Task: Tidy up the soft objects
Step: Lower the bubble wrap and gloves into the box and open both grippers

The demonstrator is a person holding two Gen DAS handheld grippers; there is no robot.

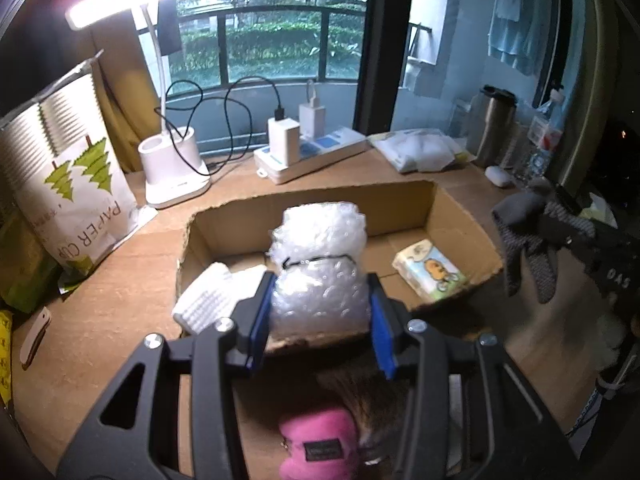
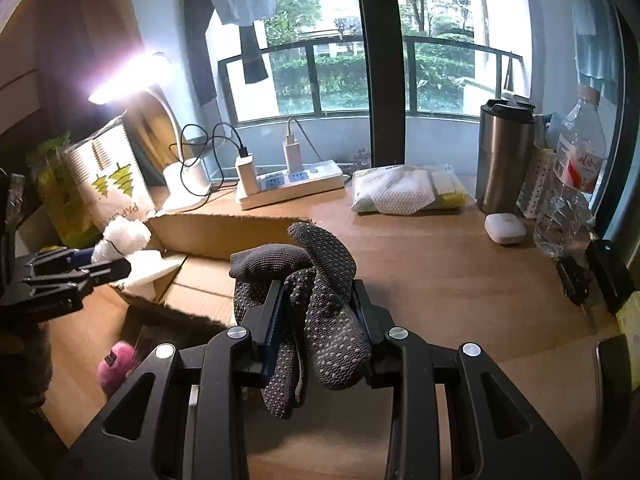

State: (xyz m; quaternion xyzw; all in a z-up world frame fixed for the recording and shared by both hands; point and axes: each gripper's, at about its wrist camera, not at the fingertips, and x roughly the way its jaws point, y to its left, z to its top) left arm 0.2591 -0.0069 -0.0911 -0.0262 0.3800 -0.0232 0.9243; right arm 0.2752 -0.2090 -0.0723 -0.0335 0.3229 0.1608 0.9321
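"PAPER CUP" upside down on white bag [image 1: 80, 184].

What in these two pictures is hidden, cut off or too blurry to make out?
- Pink plush item: left wrist view, the left claw frame and bottom edge cut it off; what it is stays unclear.
- Bubble wrap bundle: its underside hides behind the cardboard box wall and claw pads.
- Grey dotted gloves: right wrist view, the right claw covers their middle.
- Water bottle label: print too small to read.

Both wrist views look forward from close above the desk [image 1: 120, 320] toward the window, sharing the cardboard box [image 1: 452, 208].
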